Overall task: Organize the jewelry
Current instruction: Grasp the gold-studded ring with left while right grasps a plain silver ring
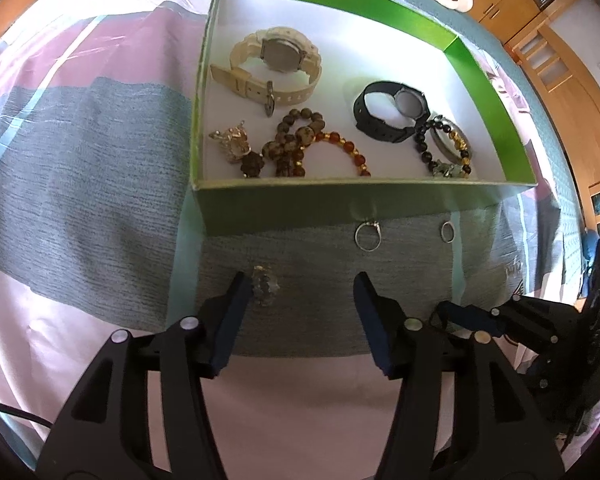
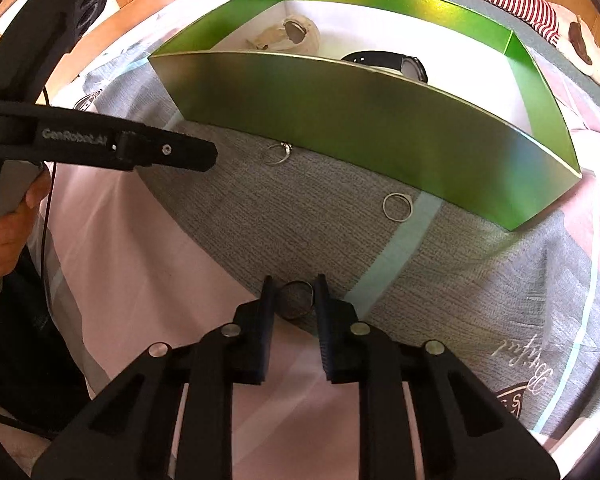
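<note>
Mid-task: I have right tool (image 2: pixel 293 294) nearly closed around ring (image 2: pixel 297 300) on bed (image 2: pixel 140 264), grip unconfirmed. Left tool (image 1: pixel 300 288) wide apart beside crystal ring (image 1: pixel 265 284). Next: clamp, lift into green box (image 2: pixel 340 120).

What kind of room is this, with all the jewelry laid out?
Most likely a bedroom: the green box of watches and bracelets sits on a patterned bedspread, with wooden cabinets behind and what looks like a stuffed toy nearby.
</note>
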{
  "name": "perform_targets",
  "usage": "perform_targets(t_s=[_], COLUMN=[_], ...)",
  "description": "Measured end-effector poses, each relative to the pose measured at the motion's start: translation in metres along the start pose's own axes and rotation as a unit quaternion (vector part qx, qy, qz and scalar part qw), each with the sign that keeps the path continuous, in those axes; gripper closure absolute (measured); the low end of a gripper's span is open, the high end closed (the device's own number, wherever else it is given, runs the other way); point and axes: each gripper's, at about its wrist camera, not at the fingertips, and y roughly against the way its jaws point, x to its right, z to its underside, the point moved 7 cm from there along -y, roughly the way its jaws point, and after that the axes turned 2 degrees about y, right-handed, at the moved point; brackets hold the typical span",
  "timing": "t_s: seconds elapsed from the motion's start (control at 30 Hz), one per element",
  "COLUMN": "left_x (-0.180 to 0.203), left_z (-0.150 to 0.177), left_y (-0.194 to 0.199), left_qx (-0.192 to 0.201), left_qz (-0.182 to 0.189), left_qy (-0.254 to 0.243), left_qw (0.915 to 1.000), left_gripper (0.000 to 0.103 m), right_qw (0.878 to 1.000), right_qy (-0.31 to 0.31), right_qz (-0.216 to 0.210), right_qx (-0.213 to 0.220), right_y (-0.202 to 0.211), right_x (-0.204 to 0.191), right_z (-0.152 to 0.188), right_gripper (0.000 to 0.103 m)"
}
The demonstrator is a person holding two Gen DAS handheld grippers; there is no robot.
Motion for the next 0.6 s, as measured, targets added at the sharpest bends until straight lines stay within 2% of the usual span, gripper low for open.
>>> perform_targets(t_s=[0.2, 0.3, 0.4, 0.47, 0.6], left_x=[-0.006, -0.005, 0.000, 0.001, 0.005], left_z=[-0.003, -0.001, -0.001, -0.001, -0.001], left_y=[0.002, -0.005, -0.009, -0.011, -0.015], left_qx=[0.001, -0.004, 0.000, 0.002, 0.006], left_qz=[-0.004, -0.013, -0.026, -0.031, -0.040], left_qy=[0.007, -0.001, -0.014, -0.018, -0.026], left_qw=[1.0000, 0.9999, 0.9996, 0.9994, 0.9989], left_gripper=[0.046, 0.046, 0.046, 0.046, 0.047], right_qw=[1.000, 1.000, 1.000, 1.000, 1.000], right_qy=[-0.012, -0.014, -0.010, -0.003, 0.014], right_qz=[-0.001, 0.006, 0.008, 0.012, 0.025], right_qx=[0.005, 0.006, 0.005, 0.003, 0.002], right_y=[0.005, 0.006, 0.007, 0.005, 0.002], right_x=[0.007, 0.008, 0.008, 0.004, -0.002], right_z=[0.001, 0.002, 0.003, 0.002, 0.002], right_gripper=[0.082, 0.075, 0.072, 0.064, 0.064])
